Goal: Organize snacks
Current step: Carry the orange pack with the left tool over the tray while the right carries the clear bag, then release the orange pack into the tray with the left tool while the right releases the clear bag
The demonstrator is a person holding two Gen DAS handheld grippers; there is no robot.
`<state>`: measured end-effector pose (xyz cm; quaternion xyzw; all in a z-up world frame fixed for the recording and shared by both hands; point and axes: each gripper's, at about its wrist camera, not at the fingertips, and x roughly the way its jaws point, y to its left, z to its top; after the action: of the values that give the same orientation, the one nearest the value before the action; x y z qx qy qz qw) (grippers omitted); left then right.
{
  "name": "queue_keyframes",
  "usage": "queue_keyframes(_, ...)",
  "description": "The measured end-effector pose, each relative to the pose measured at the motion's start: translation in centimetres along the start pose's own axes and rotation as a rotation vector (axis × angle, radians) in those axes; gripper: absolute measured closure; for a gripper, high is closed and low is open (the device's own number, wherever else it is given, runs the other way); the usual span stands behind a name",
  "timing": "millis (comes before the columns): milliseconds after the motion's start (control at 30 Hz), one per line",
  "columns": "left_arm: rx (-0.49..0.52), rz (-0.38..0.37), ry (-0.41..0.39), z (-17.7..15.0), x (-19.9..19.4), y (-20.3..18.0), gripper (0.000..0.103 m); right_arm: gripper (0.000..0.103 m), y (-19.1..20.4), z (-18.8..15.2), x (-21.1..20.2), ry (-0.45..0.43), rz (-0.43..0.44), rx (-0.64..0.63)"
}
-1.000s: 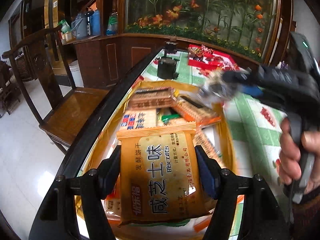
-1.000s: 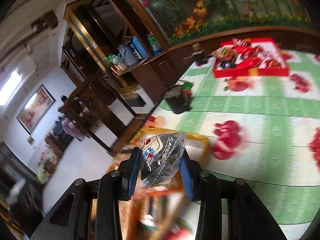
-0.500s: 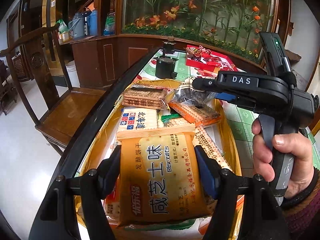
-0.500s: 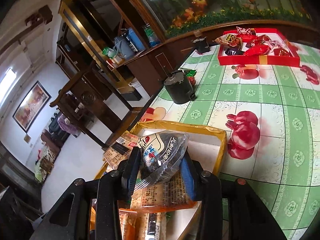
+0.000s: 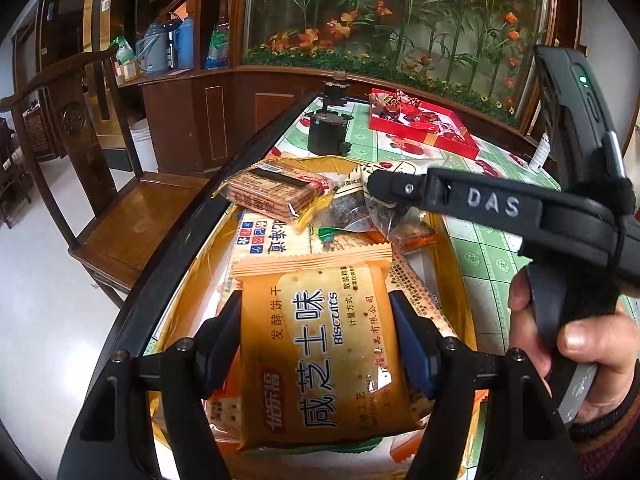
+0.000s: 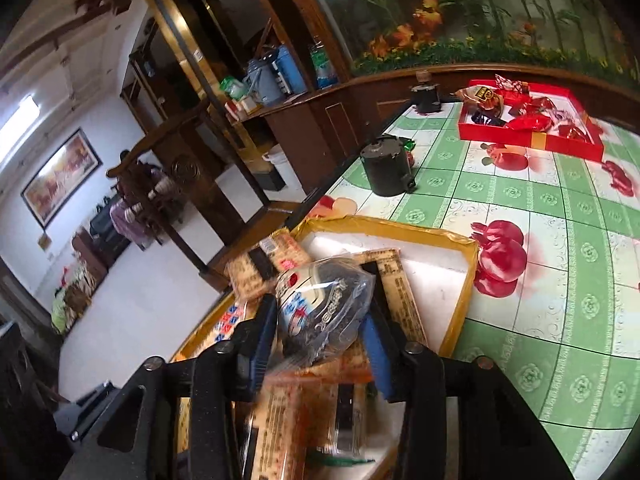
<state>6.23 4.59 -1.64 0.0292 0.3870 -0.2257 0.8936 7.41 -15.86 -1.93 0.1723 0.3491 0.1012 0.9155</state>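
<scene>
The left gripper (image 5: 316, 336) clamps an orange biscuit packet (image 5: 320, 352) over the gold cardboard tray (image 6: 460, 304). The right gripper (image 6: 320, 340) has just been opening; a clear dark-filled snack bag (image 6: 324, 304) sits between its jaws, perhaps loose already.

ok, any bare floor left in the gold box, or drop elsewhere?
Gold box: bare white floor only in its far right corner, beyond the packets. Its remaining floor is crowded. The green tablecloth between gold box and red tray is bare.
</scene>
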Motion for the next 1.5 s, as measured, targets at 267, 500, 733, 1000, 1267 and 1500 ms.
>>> queue_keyframes(267, -0.002, -0.015, 0.001, -0.2, -0.9, -0.2, 0.028, 0.042, -0.3, -0.9, -1.7, 0.005, 0.03, 0.008)
queue_keyframes(500, -0.006, -0.021, -0.004, -1.0, -1.9, -0.1, 0.028, 0.042, -0.9, -2.6, -4.2, -0.003, 0.065, 0.032)
queue_keyframes(733, 0.001, -0.004, -0.027, -2.2, -2.7, -0.1, 0.027, 0.041, -1.7, -4.9, -6.7, -0.016, 0.058, 0.06)
queue_keyframes(1000, 0.014, -0.009, -0.096, -3.9, -3.5, -0.4, 0.015, 0.037, -1.4, -7.7, -9.6, -0.038, 0.016, 0.034)
queue_keyframes(1267, 0.006, 0.005, -0.147, -4.0, -4.1, 0.1, 0.015, 0.036, -0.9, -9.4, -11.3, -0.056, 0.013, 0.018)
queue_keyframes(1500, 0.004, -0.004, -0.221, -2.8, -4.3, 0.3, 0.015, 0.036, -1.2, -9.7, -12.0, -0.065, 0.004, 0.028)
